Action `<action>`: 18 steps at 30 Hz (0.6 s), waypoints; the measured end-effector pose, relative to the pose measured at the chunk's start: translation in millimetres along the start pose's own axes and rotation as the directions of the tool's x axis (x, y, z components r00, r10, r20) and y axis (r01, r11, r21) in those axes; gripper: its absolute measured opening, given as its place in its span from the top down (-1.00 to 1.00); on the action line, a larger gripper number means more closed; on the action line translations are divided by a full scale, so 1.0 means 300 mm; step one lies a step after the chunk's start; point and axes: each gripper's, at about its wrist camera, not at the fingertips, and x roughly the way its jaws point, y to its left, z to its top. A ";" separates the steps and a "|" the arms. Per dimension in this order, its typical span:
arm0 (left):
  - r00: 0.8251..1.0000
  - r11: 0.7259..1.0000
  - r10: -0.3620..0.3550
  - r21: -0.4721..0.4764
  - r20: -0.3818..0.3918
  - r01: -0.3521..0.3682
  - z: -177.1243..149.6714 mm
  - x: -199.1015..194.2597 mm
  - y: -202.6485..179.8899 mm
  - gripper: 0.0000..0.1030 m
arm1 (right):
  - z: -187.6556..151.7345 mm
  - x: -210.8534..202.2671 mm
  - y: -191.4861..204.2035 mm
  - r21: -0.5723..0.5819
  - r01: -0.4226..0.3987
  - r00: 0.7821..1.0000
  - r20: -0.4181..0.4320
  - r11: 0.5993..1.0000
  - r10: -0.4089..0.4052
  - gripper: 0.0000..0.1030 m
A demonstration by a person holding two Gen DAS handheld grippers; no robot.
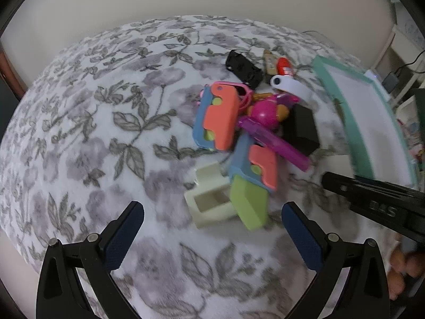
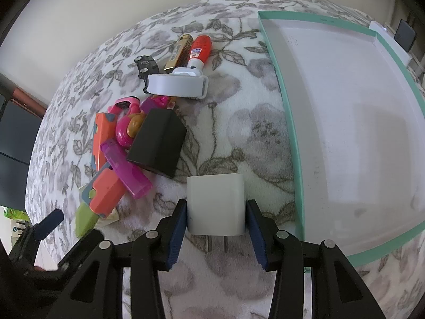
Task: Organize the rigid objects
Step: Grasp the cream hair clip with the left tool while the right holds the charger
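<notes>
A white plug-in charger cube (image 2: 215,202) sits between the blue pads of my right gripper (image 2: 216,204), which is shut on it, prongs pointing back toward the camera, just above the floral blanket. Right beside it lies a shallow white box with a teal rim (image 2: 289,133). My left gripper (image 1: 212,207) is open over the blanket with nothing between its fingers, just short of a cream box (image 1: 209,199) and a green-tipped orange and blue toy (image 1: 247,202). These two lie at the near edge of a toy pile.
The pile holds an orange-blue toy (image 1: 220,117), a purple piece (image 1: 276,143), a pink figure (image 1: 265,114) and a black box (image 2: 156,143). Behind it lie a white tape dispenser (image 2: 175,85), a red tube (image 2: 200,47), a gold bar (image 2: 179,50) and a black toy car (image 2: 146,65).
</notes>
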 end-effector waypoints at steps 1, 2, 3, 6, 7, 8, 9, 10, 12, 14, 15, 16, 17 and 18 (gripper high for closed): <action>1.000 1.000 0.015 0.002 0.001 -0.015 0.001 0.010 -0.001 -1.00 | 0.000 0.000 0.000 -0.002 0.001 1.000 0.000 1.000 -0.001 0.09; 0.999 0.999 0.039 0.004 0.004 -0.039 0.002 0.025 -0.001 -1.00 | 0.000 0.000 0.001 -0.002 0.002 1.000 0.000 1.000 -0.002 0.09; 0.999 0.999 0.051 0.010 0.008 -0.051 0.001 0.038 -0.003 -1.00 | -0.001 0.000 0.000 -0.001 0.001 1.000 0.000 1.000 -0.001 0.09; 0.997 0.997 0.071 0.020 0.017 -0.072 -0.003 0.060 -0.009 -1.00 | 0.002 0.003 0.002 0.000 0.000 1.000 -0.001 1.000 0.000 0.09; 0.997 0.997 0.073 0.026 0.025 -0.074 -0.003 0.063 -0.012 -0.99 | 0.001 0.002 0.002 -0.001 0.001 1.000 -0.001 1.000 -0.001 0.08; 0.996 0.996 0.076 0.035 0.037 -0.077 -0.003 0.066 -0.017 -0.97 | 0.001 0.001 0.001 0.000 0.001 1.000 -0.001 1.000 -0.001 0.08; 0.996 0.996 0.076 0.041 0.045 -0.077 -0.001 0.068 -0.022 -0.94 | 0.001 0.002 0.001 -0.002 0.003 1.000 -0.001 1.000 -0.003 0.08; 0.996 0.996 0.075 0.046 0.052 -0.077 0.002 0.071 -0.026 -0.83 | 0.000 0.002 0.002 -0.005 0.005 1.000 0.000 1.000 -0.005 0.08; 0.996 0.996 0.072 0.055 0.055 -0.075 0.007 0.080 -0.032 -0.67 | 0.000 0.002 0.005 -0.012 0.010 1.000 0.000 1.000 -0.010 0.08; 0.996 0.995 0.071 0.062 0.053 -0.075 0.009 0.086 -0.039 -0.48 | 0.002 0.005 0.009 -0.018 0.013 1.000 0.000 1.000 -0.013 0.08; 0.996 0.995 0.067 0.066 0.052 -0.070 0.010 0.089 -0.042 -0.39 | 0.003 0.008 0.013 -0.023 0.018 1.000 0.000 1.000 -0.018 0.08; 0.997 0.996 0.058 0.067 0.048 -0.061 0.010 0.091 -0.043 -0.28 | 0.003 0.010 0.017 -0.031 0.024 1.000 0.000 0.999 -0.024 0.07; 0.997 0.996 0.054 0.064 0.048 -0.057 0.010 0.092 -0.043 -0.27 | 0.002 0.011 0.021 -0.039 0.032 0.999 0.001 0.999 -0.032 0.07; 0.997 0.996 0.054 0.062 0.051 -0.057 0.011 0.092 -0.041 -0.25 | 0.001 0.012 0.027 -0.048 0.040 0.999 0.002 0.998 -0.040 0.07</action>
